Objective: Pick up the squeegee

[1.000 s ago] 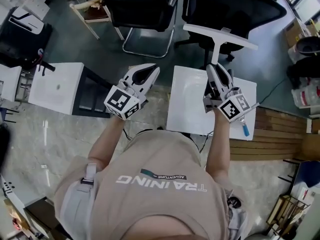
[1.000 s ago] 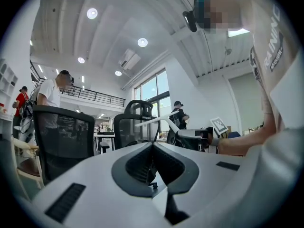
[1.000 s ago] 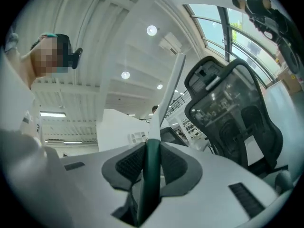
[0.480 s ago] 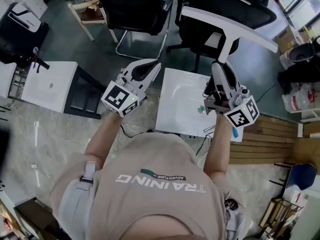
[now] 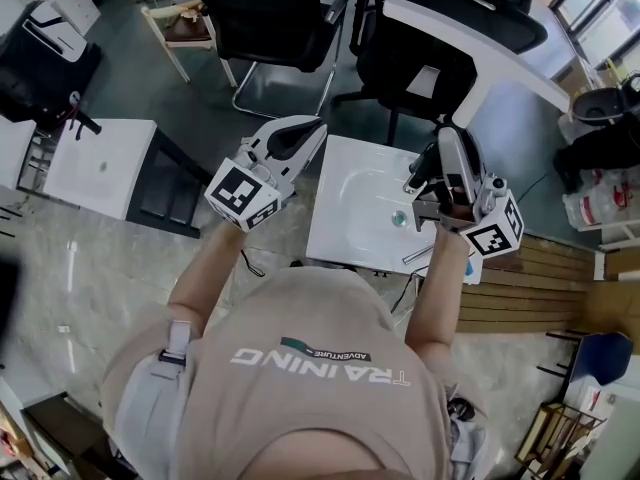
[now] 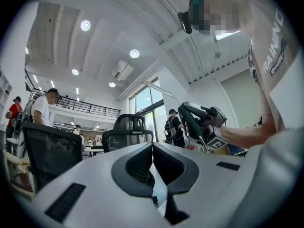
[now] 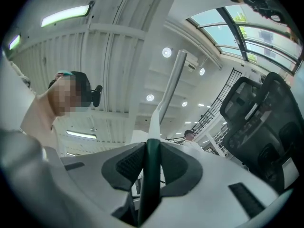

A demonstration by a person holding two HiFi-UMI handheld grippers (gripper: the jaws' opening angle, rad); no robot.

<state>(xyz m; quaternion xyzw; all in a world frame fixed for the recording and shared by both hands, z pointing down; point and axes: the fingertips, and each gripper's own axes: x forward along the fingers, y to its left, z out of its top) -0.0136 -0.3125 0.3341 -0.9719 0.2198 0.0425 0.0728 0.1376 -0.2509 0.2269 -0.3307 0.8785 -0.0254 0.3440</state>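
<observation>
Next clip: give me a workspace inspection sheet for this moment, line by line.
Surface: white sink with its drain showing.
Job's things: squeegee held in the air, white blade uppermost, green handle in the right gripper.
Clutter: thin grey item at the sink's near right corner, too small to name.
Grippers: right gripper shut on the squeegee; left gripper empty, fingers together.
Cables: dark cable on the floor beside the sink.
Surroundings: black office chairs, white cabinet, wooden planks.
</observation>
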